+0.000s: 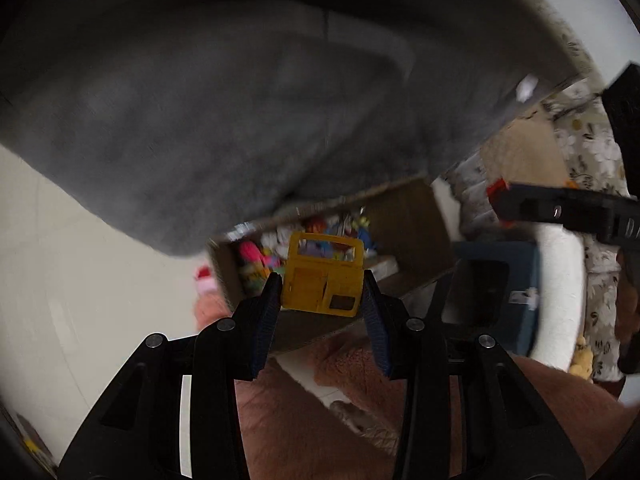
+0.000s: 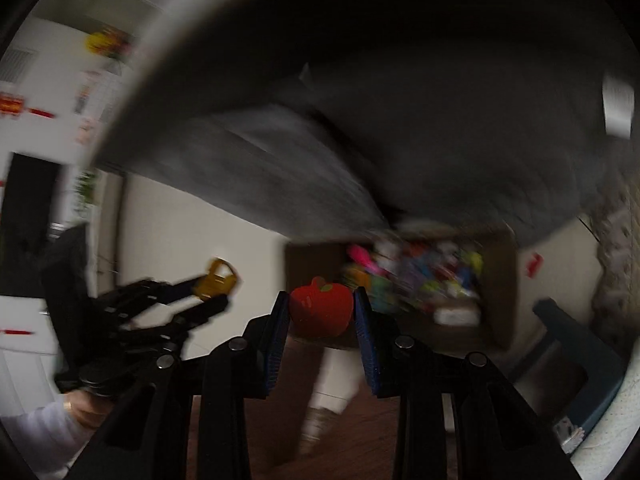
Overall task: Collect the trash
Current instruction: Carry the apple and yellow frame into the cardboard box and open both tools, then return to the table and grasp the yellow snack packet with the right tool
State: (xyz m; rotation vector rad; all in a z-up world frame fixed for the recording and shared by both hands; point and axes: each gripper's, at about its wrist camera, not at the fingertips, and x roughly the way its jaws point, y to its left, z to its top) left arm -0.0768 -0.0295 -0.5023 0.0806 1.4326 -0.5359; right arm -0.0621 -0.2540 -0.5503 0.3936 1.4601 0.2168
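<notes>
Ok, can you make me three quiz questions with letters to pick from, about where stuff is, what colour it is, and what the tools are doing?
1. Where are the mixed colourful toys?
A. In the cardboard box
B. On the grey sofa
C. On the blue stool

2. What colour is the apple-shaped toy?
A. Green
B. Red
C. Purple

3. What is the left tool doing?
A. Standing open with nothing in it
B. Pinching a sock
C. Gripping the yellow toy piece

Answers:
1 A, the cardboard box below the grey sofa is full of them.
2 B, the apple-shaped toy in the right tool is red.
3 C, the left tool presses both sides of the yellow toy piece.
</notes>
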